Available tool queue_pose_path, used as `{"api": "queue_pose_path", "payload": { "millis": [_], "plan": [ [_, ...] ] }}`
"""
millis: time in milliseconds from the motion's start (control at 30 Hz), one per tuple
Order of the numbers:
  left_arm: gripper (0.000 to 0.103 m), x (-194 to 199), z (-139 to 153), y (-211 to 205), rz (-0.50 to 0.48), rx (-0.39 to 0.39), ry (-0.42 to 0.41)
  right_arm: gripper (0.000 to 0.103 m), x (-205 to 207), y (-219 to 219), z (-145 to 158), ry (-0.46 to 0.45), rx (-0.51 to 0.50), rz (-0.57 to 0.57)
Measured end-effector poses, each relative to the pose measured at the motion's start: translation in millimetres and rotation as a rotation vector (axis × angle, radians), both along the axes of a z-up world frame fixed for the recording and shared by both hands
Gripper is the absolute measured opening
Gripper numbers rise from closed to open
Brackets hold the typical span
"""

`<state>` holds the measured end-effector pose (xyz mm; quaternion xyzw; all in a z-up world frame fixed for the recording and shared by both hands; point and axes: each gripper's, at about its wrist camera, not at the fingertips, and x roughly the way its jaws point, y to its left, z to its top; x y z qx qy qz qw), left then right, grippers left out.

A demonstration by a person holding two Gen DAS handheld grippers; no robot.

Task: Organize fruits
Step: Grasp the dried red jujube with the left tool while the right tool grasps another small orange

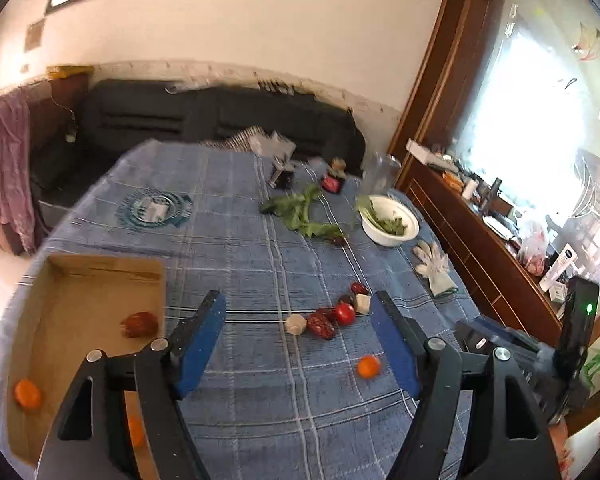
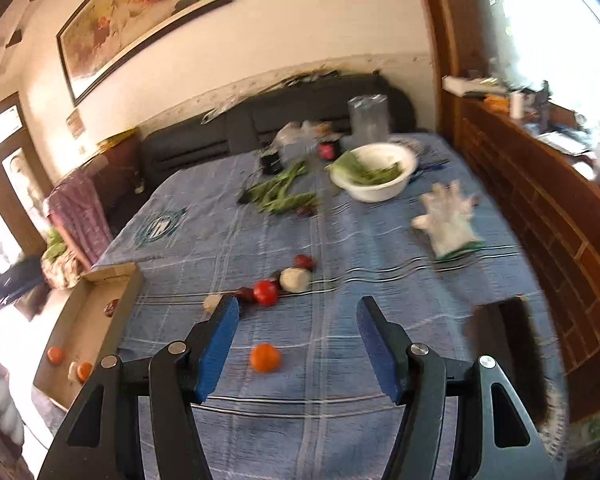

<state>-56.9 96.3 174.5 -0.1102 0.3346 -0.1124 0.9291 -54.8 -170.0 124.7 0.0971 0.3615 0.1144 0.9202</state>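
My right gripper hung wide and empty, the loose tangerine on the desk just ahead between its jaws, slightly left. My left gripper, equally wide, had it farther right.

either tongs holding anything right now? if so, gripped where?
Nothing held. Left tongs and right tongs are both open and bare above the tablecloth; the loose orange lies untouched.
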Motion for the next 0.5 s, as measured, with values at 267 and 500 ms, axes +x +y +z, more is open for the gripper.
{"api": "queue_pose_path", "payload": {
  "millis": [267, 500],
  "plan": [
    [0.053, 70.6, -80.8, -24.5, -0.062, -0.149, 0.149, 0.045, 34.3, 40.9, -68.3, 0.081, 0.005, 0.053],
    [0.045, 113.6, -133.2, -31.2, -0.058, -0.167, 0.225, 0.045, 38.8, 35.5, -91.7, 0.104, 0.072, 0.060]
  ]
}}
